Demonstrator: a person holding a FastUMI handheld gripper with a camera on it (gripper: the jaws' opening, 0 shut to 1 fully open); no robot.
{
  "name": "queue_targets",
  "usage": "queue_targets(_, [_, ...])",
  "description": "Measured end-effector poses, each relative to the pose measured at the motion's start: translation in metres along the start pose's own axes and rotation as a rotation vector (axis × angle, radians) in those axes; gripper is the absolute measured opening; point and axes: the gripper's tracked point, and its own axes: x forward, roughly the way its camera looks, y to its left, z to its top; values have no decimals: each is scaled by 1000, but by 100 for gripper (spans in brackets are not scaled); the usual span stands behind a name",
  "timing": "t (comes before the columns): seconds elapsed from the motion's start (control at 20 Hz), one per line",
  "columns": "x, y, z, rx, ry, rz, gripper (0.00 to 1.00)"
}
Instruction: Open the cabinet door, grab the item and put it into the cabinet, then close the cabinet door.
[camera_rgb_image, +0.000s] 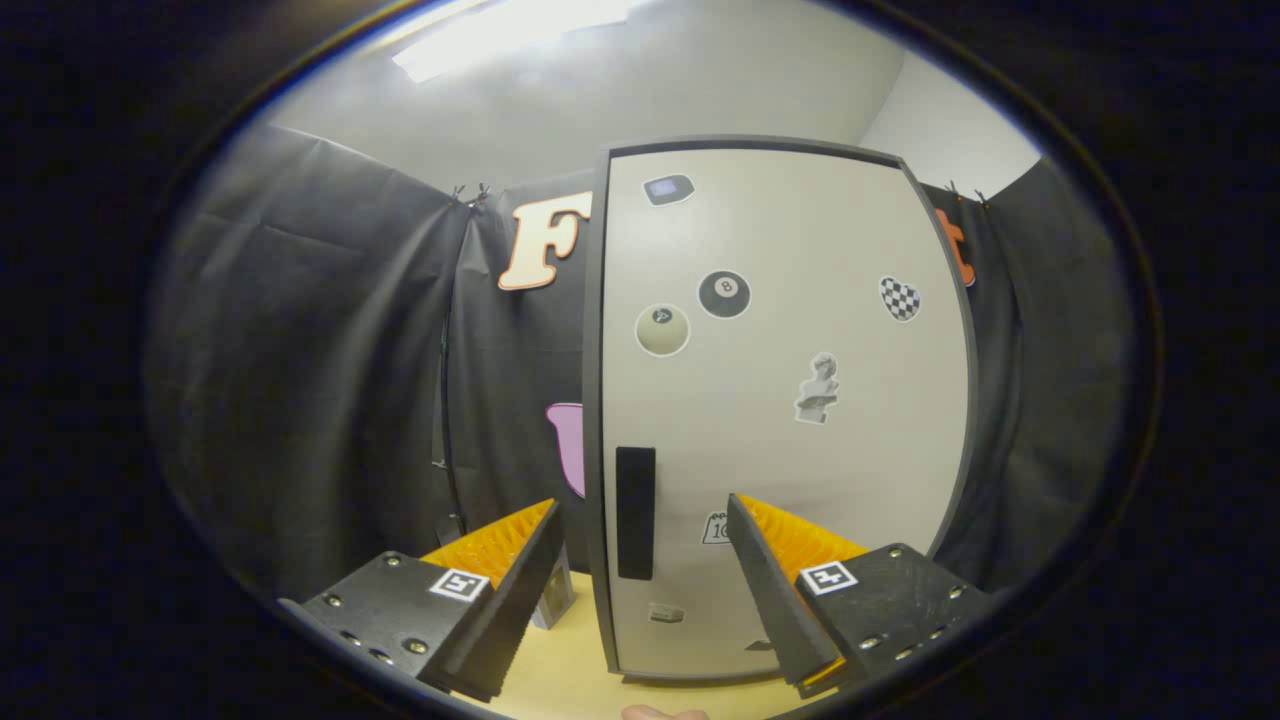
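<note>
While the gripper (640, 520) holds its fingers wide apart and grips nothing, the closed cabinet door (790, 420) stands just ahead, its dark handle (635, 512) between them.

A small item (556, 597) sits on the table (570, 670) left of the cabinet, partly hidden.

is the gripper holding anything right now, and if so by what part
Nothing is held. The gripper is open, its fingers spread apart in front of the closed cabinet door, with the dark handle just ahead between them, not touched.
</note>
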Motion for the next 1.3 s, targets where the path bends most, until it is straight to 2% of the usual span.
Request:
queue_targets(0.4, [7, 0, -6, -11, 22, -1, 97])
queue_targets(0.65, [29, 3, -28, -40, 74, -8, 97])
queue_targets(1.0, [68, 7, -53, -67, 115, -61, 97])
queue_targets(1.1, [77, 7, -59, -69, 127, -80, 96])
queue_targets(1.15, [83, 9, -63, -76, 131, -82, 86])
queue_targets(1.3, [96, 5, -69, -94, 135, -119, 77])
